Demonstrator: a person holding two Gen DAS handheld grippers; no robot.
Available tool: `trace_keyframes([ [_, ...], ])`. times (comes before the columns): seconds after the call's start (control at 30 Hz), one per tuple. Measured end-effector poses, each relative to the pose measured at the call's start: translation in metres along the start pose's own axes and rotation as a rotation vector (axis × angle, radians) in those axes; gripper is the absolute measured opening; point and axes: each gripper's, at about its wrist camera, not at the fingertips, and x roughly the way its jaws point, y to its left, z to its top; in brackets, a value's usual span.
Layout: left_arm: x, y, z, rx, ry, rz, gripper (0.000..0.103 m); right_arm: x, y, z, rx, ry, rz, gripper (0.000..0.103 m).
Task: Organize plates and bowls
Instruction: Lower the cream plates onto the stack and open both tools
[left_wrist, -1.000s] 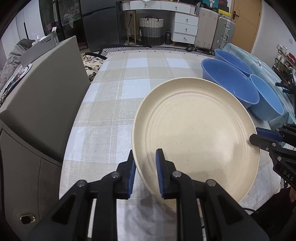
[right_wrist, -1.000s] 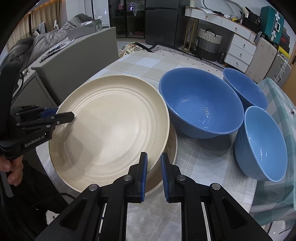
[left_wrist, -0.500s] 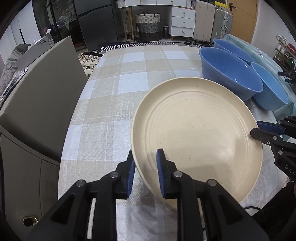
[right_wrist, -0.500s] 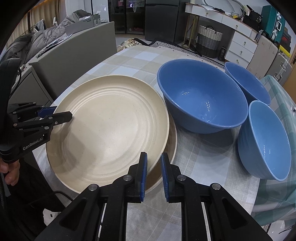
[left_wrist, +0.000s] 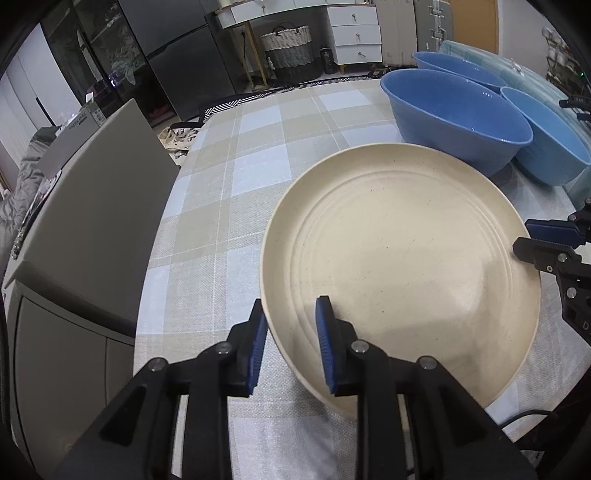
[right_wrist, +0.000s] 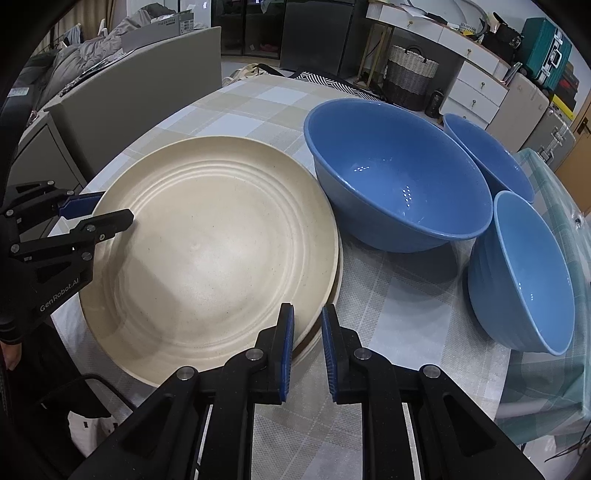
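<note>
A cream plate (right_wrist: 207, 251) sits stacked on a second plate (right_wrist: 334, 284) at the near edge of the checked tablecloth (left_wrist: 258, 177). The left gripper (left_wrist: 291, 339), jaws just easing apart, straddles its rim loosely; the right gripper (right_wrist: 307, 345) stays clamped on the opposite rim. Three blue bowls (right_wrist: 399, 184) crowd just beside.

**Hidden edges and covered rims**

The lower plate (right_wrist: 339, 273) shows only a thin crescent beneath the cream plate (right_wrist: 207, 251). The far bowl (right_wrist: 484, 155) is half covered by the large bowl (right_wrist: 399, 184). The tablecloth's (left_wrist: 258, 155) near edge is hidden behind the left gripper (left_wrist: 291, 347).
</note>
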Motion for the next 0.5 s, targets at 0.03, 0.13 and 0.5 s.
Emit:
trace_keyframes([
  [0.03,0.000,-0.001,0.000,0.006,0.001,0.002,0.024,0.001,0.002,0.000,-0.003,0.002,-0.006,0.015],
  [0.13,0.002,-0.005,0.000,0.023,0.005,0.010,0.024,0.004,0.002,-0.001,-0.004,0.008,-0.019,0.015],
  [0.5,0.005,-0.012,0.001,0.057,0.016,0.035,0.029,0.004,0.005,-0.003,-0.002,0.006,-0.006,0.028],
])
